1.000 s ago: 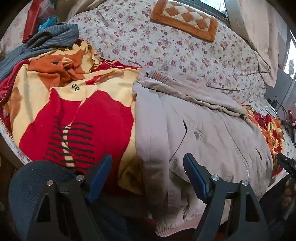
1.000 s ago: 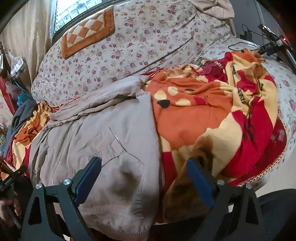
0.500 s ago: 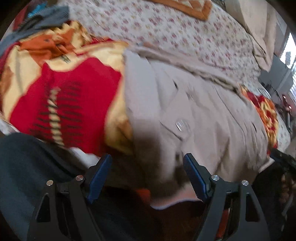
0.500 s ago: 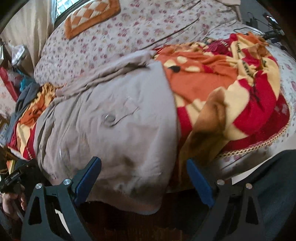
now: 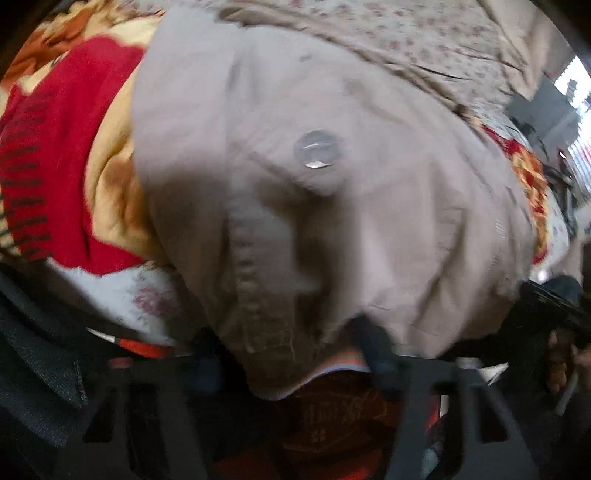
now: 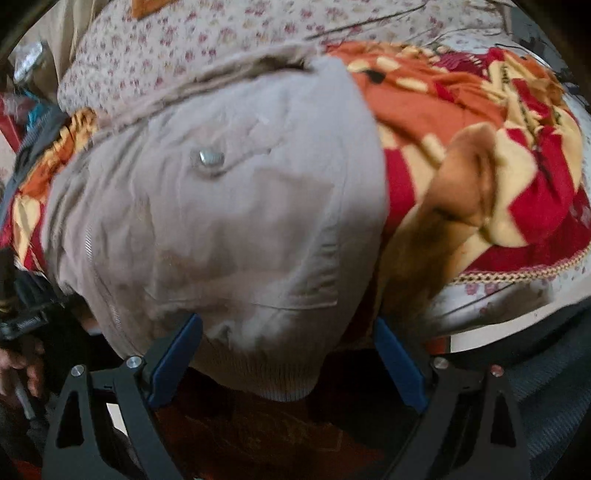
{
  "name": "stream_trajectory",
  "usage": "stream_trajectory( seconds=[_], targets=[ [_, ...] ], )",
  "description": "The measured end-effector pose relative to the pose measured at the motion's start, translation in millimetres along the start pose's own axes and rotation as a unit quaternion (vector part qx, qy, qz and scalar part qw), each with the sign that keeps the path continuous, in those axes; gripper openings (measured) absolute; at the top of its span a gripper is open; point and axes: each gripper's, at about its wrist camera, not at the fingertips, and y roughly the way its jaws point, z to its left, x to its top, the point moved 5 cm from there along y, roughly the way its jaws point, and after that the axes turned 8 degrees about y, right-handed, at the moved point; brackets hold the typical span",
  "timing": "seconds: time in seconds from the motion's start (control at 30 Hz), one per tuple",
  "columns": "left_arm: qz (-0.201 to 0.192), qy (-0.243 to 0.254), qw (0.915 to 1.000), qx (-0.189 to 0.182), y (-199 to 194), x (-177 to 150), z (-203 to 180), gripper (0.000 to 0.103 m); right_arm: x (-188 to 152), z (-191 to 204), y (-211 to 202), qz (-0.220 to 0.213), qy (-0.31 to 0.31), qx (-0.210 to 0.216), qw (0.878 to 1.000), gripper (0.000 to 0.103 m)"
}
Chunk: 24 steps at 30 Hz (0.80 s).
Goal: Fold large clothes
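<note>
Two claws: both sit low at the near edge of the bed, each reaching for the hem of one beige jacket [image 5: 332,221].
Blanket: a red, orange and cream blanket [image 6: 498,155] lies under the jacket, showing at 3 o'clock of it in the right view and at 9 o'clock in the left view.
Bedcover: a floral quilt [image 6: 229,33] runs across the bed at 12 o'clock, beyond the jacket's collar.
In the way: dark trouser cloth [image 5: 33,350] crowds the lower left of the left view; red cloth hangs below the jacket's ribbed hem.
Jacket: spread on the bed, hem hanging over the near edge toward the claws, a metal snap button [image 6: 211,158] on its pocket flap.
Right claw [image 6: 288,365]: spread wide, the ribbed hem sagging between its blue fingers [image 6: 173,365]; the 9 o'clock finger lies against the cloth, the 3 o'clock one stands clear of it.
Left claw [image 5: 291,362]: badly blurred; its fingers stand apart on either side of the hem, and the 3 o'clock finger [image 5: 376,350] seems to meet the cloth, though I cannot tell for certain.
</note>
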Motion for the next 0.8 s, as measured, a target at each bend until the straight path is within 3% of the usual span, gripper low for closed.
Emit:
stream_trajectory(
  seconds=[0.03, 0.07, 0.17, 0.2, 0.23, 0.27, 0.37, 0.43, 0.53, 0.67, 0.8],
  targets=[
    [-0.004, 0.008, 1.0, 0.004, -4, 0, -3, 0.027, -1, 2, 6, 0.008, -0.008, -0.013, 1.0, 0.096],
    [-0.007, 0.015, 0.9999, 0.002, -9, -2, -6, 0.012, -3, 4, 11, 0.018, -0.015, -0.016, 1.0, 0.096],
    [-0.018, 0.017, 0.9997, -0.008, -21, -5, -9, 0.006, -7, 4, 27, 0.055, -0.017, -0.012, 0.998, 0.091],
    [-0.021, 0.016, 0.9996, -0.014, -25, -5, -10, 0.005, -10, 6, 29, 0.067, -0.02, -0.009, 0.998, 0.071],
    [-0.024, 0.013, 0.9994, -0.021, -29, -6, -10, 0.005, -13, 8, 28, 0.08, -0.022, -0.005, 0.997, 0.059],
    [-0.03, 0.008, 0.999, -0.031, -37, -8, -12, 0.005, -17, 10, 24, 0.094, -0.025, 0.001, 0.995, 0.033],
    [-0.052, 0.003, 0.9975, -0.048, -61, -7, -15, 0.005, -26, 19, -4, 0.084, -0.05, 0.018, 0.995, 0.018],
    [-0.07, -0.004, 0.9958, -0.059, -74, -3, -14, 0.005, -29, 20, -25, 0.066, -0.056, 0.037, 0.996, 0.014],
    [-0.088, -0.013, 0.9929, -0.078, -98, 1, -7, 0.005, -30, 19, -68, 0.028, -0.058, 0.103, 0.993, 0.011],
    [-0.111, -0.009, 0.9901, -0.085, -127, 7, -6, 0.005, -23, 17, -125, -0.038, -0.065, 0.194, 0.978, 0.01],
    [-0.151, 0.021, 0.9855, -0.075, -170, 7, -13, 0.005, -14, 20, -178, -0.1, -0.101, 0.24, 0.96, 0.009]
  ],
)
